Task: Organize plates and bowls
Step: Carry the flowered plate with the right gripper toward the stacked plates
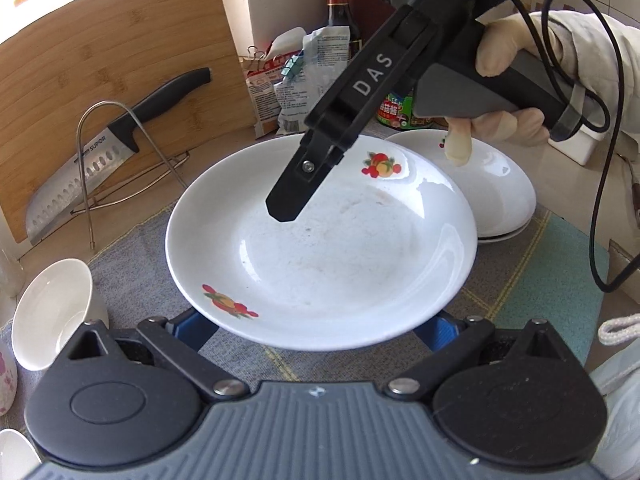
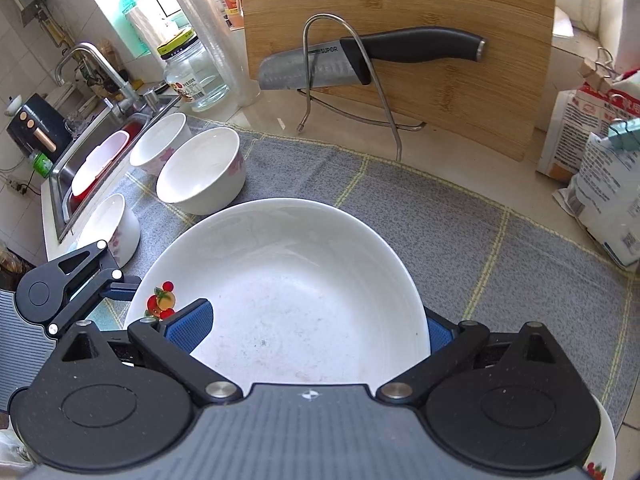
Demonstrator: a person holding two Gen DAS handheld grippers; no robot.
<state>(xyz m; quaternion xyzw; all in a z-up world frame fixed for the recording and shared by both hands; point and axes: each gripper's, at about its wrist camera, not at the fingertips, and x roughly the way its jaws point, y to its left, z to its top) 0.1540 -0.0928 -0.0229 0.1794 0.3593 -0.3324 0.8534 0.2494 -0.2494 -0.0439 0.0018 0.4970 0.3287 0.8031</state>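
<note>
A white plate (image 1: 320, 248) with small fruit prints on its rim sits in the middle of both views, held above the grey checked cloth (image 1: 532, 280) that covers the worktop (image 2: 272, 116). The right claw (image 2: 316, 330) is clamped on its edge: in the right wrist view one blue pad (image 2: 190, 326) lies on the inner face of the plate beside a fruit print, while the other pad presses from outside the rim. In the left wrist view that claw comes down from the upper right, its black finger over the far part of the plate, gripped by a gloved hand (image 1: 516, 92). The left claw (image 1: 316, 330) stands apart, its blue pads showing on either side of the plate's near rim, below it; whether they touch the underside is hard to judge from this angle.

Just behind the held plate to the right, a low stack of similar white plates (image 1: 496, 188) rests on the cloth. To the left, several white bowls (image 2: 200, 172) with pink flower prints stand close together on the cloth near the sink (image 2: 68, 176).

Further back, a wooden cutting board (image 2: 440, 88) leans upright, with a black-handled knife (image 2: 368, 60) resting across a bent wire stand (image 2: 352, 80) in front of it. Clipped food packets (image 1: 296, 80) and dark sauce bottles (image 1: 340, 12) stand beyond the plates. A glass jar (image 2: 196, 76) stands near the tap (image 2: 92, 68).
</note>
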